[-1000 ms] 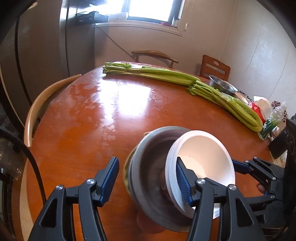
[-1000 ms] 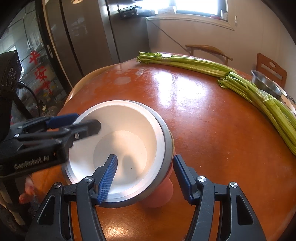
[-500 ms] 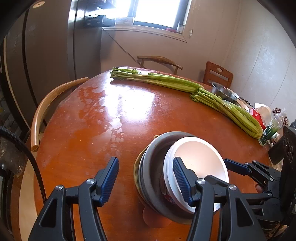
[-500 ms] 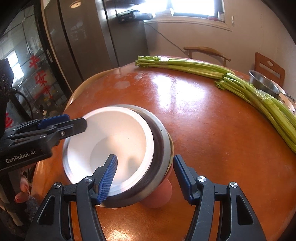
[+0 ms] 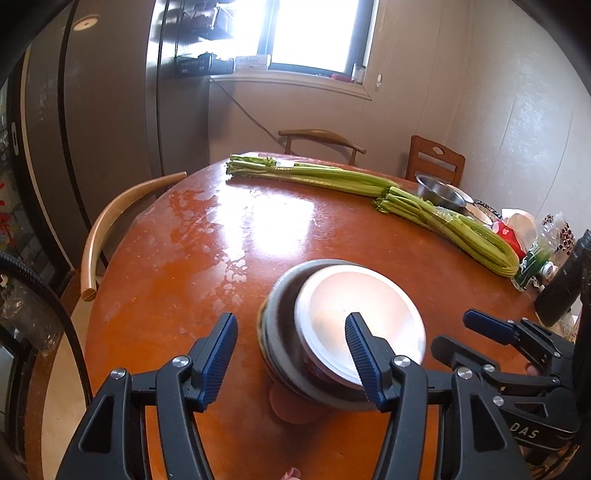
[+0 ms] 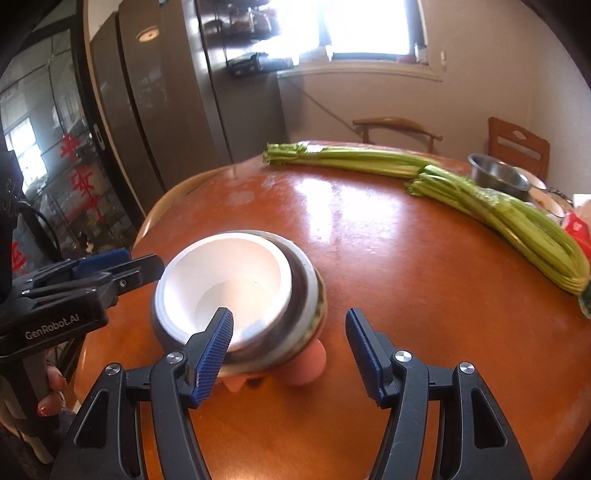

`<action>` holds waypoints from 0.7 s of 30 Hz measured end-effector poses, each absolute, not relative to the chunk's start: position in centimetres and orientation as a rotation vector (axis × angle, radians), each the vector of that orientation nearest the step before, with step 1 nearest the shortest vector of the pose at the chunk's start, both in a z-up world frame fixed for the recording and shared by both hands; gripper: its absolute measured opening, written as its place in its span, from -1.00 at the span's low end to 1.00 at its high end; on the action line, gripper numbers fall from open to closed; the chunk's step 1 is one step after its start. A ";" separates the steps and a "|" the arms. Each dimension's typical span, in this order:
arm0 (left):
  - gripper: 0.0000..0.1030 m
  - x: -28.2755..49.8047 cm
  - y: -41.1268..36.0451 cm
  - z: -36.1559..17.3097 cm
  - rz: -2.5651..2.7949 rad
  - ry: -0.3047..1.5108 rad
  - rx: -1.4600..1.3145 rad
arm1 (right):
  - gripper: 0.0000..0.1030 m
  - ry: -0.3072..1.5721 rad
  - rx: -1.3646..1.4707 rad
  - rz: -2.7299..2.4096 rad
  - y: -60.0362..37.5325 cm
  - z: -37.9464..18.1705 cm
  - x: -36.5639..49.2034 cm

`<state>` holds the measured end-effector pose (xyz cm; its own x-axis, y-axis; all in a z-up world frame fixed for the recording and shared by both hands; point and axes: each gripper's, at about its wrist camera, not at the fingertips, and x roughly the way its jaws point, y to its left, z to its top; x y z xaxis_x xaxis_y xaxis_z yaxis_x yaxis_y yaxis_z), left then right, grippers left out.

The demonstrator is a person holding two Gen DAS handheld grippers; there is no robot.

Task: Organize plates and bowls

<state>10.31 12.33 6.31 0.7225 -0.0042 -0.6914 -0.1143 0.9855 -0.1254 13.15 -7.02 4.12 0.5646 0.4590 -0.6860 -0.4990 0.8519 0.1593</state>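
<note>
both grippers [image 5: 291, 352] [image 6: 290, 349] backed off, apparently empty, gaping over bowl stack [image 6: 240, 291].

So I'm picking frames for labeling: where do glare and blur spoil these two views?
Left wrist view: the window is blown out, glare streaks the table, and the white bowl is smeared and washed out. Right wrist view: the window is blown out too, the celery slightly blurred, fisheye bending the edges.

A white bowl [image 6: 236, 280] sits nested, tilted, inside a grey metal bowl [image 6: 306, 291] atop stacked dishes near the front edge of a round orange-brown table [image 6: 406, 295].
</note>
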 end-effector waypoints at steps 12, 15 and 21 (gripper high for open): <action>0.17 5.1 7.3 3.5 0.058 0.805 -0.129 | 0.26 0.800 -0.059 0.545 -10.7 3.1 7.4; 0.17 4.2 7.0 2.9 0.057 0.816 -0.129 | 0.27 0.799 -0.058 0.547 -11.1 2.9 6.7; 0.17 3.1 6.4 2.0 0.081 0.826 -0.122 | 0.27 0.807 -0.049 0.542 -11.7 2.2 5.3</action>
